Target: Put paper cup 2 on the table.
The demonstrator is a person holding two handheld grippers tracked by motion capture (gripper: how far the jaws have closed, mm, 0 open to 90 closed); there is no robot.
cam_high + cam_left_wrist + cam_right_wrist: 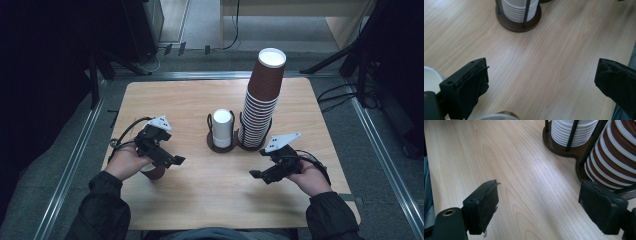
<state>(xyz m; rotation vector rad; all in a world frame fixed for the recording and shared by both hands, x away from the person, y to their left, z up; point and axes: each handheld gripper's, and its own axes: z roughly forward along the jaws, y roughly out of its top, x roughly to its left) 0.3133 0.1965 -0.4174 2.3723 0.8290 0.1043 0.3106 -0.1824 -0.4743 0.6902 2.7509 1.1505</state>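
Left gripper (pixel 172 161): at about 8 o'clock on the table (pixel 200 205), held in the person's left hand (pixel 125 162); jaws spread wide with bare wood between them.
Right gripper (pixel 256 174): at about 4 o'clock, held in the right hand (pixel 310 177); jaws spread wide, nothing between them.
Brown cup (pixel 156 173): on the table directly beneath the left gripper, partly hidden by it; its white rim (pixel 497 116) shows at the bottom edge of the left gripper view.
Cup holder (pixel 220 145): table centre, two bays on a dark base.
White stack (pixel 222 127): left bay, short.
Brown stack (pixel 262 100): right bay, tall, leaning toward 1 o'clock.
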